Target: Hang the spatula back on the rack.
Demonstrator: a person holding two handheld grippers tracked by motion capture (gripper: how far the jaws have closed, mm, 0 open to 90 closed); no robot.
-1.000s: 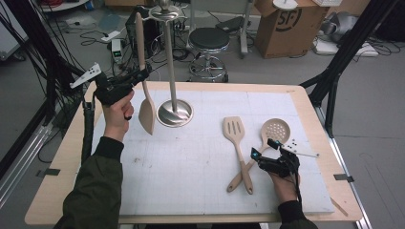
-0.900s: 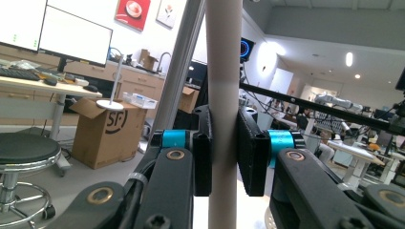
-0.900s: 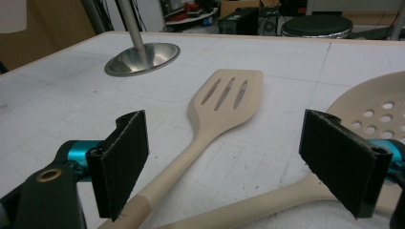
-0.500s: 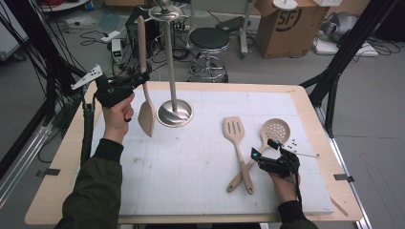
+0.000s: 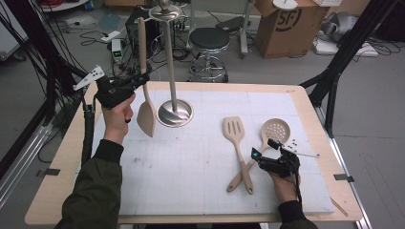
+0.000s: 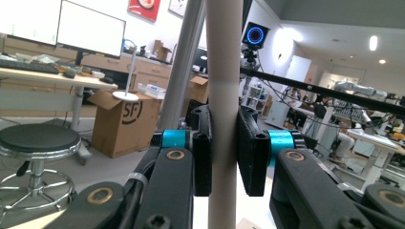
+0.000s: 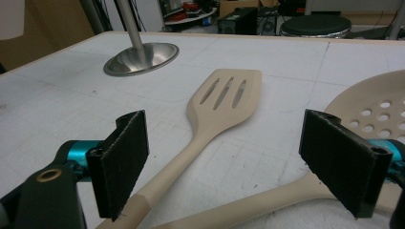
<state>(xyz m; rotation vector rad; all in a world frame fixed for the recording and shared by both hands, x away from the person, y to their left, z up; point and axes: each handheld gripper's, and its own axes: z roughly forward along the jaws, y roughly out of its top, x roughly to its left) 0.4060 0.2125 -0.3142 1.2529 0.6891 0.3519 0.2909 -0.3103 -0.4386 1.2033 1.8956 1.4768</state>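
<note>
While your left claw [image 5: 143, 78] clamped the hanging spatula's [image 5: 145, 114] handle at upper left, your right claw [image 5: 265, 149] sat open over the slotted turner [image 5: 235, 131].

Three wooden utensils — one spatula [image 5: 145, 107], one slotted turner [image 5: 235, 134], one skimmer [image 5: 275, 131] — and one stand [image 5: 174, 110].

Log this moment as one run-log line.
left gripper: shut on spatula handle, hung at stand | right gripper: open over slotted turner handle
</note>
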